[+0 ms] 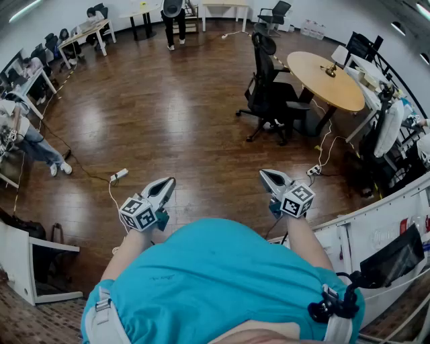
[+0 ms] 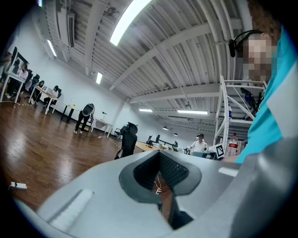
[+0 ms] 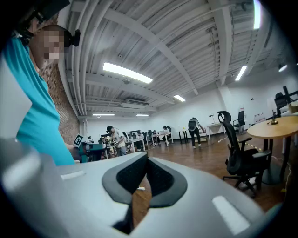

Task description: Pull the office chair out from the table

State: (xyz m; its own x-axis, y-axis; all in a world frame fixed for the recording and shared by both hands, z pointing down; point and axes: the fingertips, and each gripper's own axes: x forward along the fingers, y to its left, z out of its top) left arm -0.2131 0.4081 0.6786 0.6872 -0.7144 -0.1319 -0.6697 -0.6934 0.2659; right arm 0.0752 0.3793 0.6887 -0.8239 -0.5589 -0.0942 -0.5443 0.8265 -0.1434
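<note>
A black office chair [image 1: 269,94] stands on the wooden floor, tucked against the left side of a round wooden table [image 1: 326,80]. The left gripper view shows the chair [image 2: 128,139] far off, and the right gripper view has the chair [image 3: 240,155] beside the table [image 3: 274,126]. Both grippers are held close to the person's body, well short of the chair. My left gripper [image 1: 168,183] is shut with nothing in it. My right gripper [image 1: 265,175] is shut and empty too. Both point roughly level into the room.
A power strip [image 1: 119,175] with a trailing cable lies on the floor ahead of the left gripper. More cables run by the table's foot [image 1: 316,168]. People sit at desks [image 1: 27,74] on the left and one stands at the back [image 1: 173,17]. A white rack [image 1: 376,228] stands close on the right.
</note>
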